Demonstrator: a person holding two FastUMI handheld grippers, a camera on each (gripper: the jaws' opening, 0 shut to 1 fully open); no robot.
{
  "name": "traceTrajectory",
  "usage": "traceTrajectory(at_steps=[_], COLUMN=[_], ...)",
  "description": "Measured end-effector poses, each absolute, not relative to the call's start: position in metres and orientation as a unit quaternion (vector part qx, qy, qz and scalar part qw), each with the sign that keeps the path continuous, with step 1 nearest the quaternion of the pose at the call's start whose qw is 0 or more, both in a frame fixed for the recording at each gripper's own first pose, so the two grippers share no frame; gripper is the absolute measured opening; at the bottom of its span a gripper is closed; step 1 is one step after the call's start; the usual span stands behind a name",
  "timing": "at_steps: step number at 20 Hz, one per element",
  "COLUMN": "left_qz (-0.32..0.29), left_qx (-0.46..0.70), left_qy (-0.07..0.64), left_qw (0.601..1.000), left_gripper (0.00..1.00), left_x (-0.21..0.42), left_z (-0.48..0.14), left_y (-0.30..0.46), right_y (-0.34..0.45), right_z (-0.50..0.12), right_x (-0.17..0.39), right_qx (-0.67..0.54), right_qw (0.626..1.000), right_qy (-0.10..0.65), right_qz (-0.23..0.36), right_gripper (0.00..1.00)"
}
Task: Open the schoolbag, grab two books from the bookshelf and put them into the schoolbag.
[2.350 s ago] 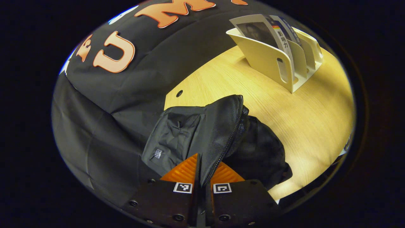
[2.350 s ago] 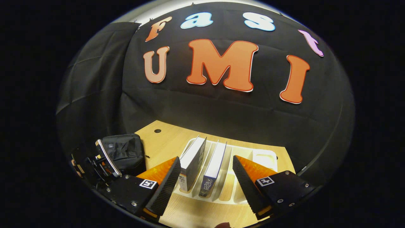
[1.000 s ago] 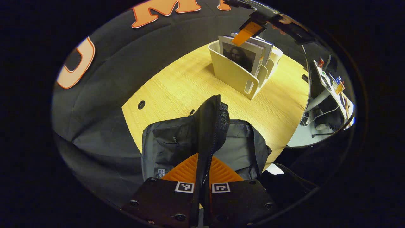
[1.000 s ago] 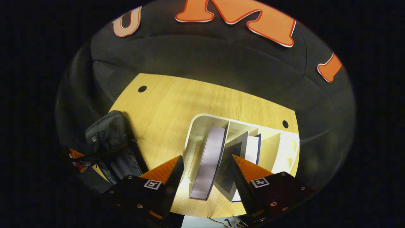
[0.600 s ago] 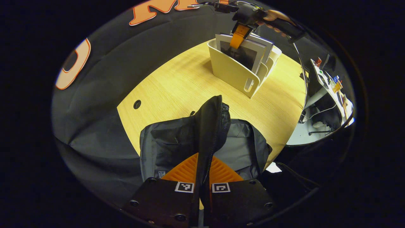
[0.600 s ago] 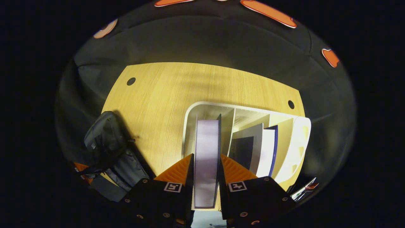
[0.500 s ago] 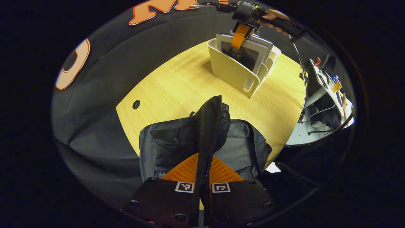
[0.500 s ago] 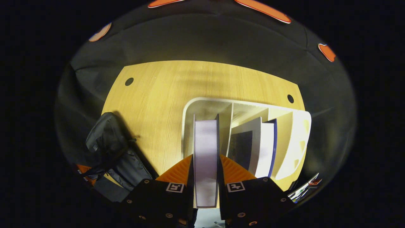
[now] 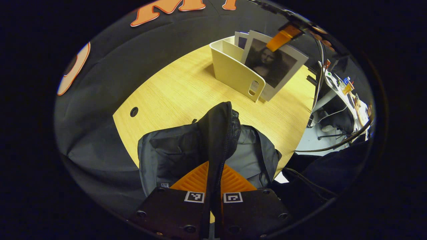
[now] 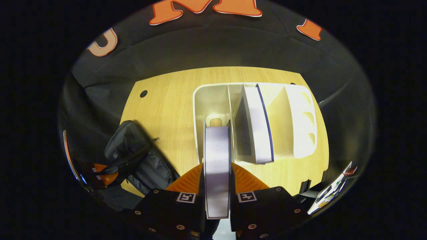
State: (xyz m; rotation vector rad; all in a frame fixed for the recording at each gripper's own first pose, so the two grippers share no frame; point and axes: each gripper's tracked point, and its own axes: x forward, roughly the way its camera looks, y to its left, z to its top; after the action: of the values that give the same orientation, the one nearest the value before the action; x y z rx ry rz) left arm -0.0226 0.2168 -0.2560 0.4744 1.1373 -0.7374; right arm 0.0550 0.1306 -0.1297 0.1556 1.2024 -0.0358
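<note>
The black schoolbag (image 9: 173, 153) lies on the wooden table (image 9: 180, 90) with its mouth open and grey lining (image 9: 252, 156) showing. My left gripper (image 9: 213, 166) is shut on the bag's raised zip flap (image 9: 222, 126). The cream bookshelf (image 9: 233, 71) stands farther back. My right gripper (image 9: 283, 35) is shut on a book with a portrait cover (image 9: 273, 66), lifted and tilted beside the shelf. In the right gripper view that book (image 10: 217, 160) stands edge-on between the fingers above the shelf's (image 10: 300, 116) first slot. A second book (image 10: 258, 126) leans in the adjoining slot. The schoolbag (image 10: 133, 150) and left gripper (image 10: 100, 170) are at lower left.
A round cable hole (image 9: 134, 111) marks the table's far left corner. Past the table's right edge are a floor, cables and a chair (image 9: 333, 113). A cable (image 9: 307, 181) runs close by the bag's right side.
My right gripper went from open over the shelf to shut on the left book, then lifted it out of its slot. My left gripper still holds the bag's flap up.
</note>
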Motion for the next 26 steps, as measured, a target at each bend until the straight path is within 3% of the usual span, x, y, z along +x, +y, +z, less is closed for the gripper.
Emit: traceTrajectory(at_steps=[15,20,26], left_qz=[-0.361,-0.360,-0.352], left_qx=[0.215,0.199,0.156], left_qy=[0.516,0.514,0.514], left_qw=[0.746,0.752,0.766], left_gripper=[0.07,0.07,0.07], left_x=[-0.026,-0.024,-0.013], left_z=[-0.252,-0.246,-0.234], left_y=[0.202,0.202,0.196], right_y=[0.124,0.156,0.193], right_z=[-0.102,-0.114,-0.125], right_x=[-0.107,-0.126,-0.107], right_qx=[0.236,0.341,0.442], right_qw=[0.838,0.821,0.802], right_qy=[0.491,0.457,0.399], right_qz=[-0.014,0.021,0.047], right_gripper=[0.29,0.29,0.28])
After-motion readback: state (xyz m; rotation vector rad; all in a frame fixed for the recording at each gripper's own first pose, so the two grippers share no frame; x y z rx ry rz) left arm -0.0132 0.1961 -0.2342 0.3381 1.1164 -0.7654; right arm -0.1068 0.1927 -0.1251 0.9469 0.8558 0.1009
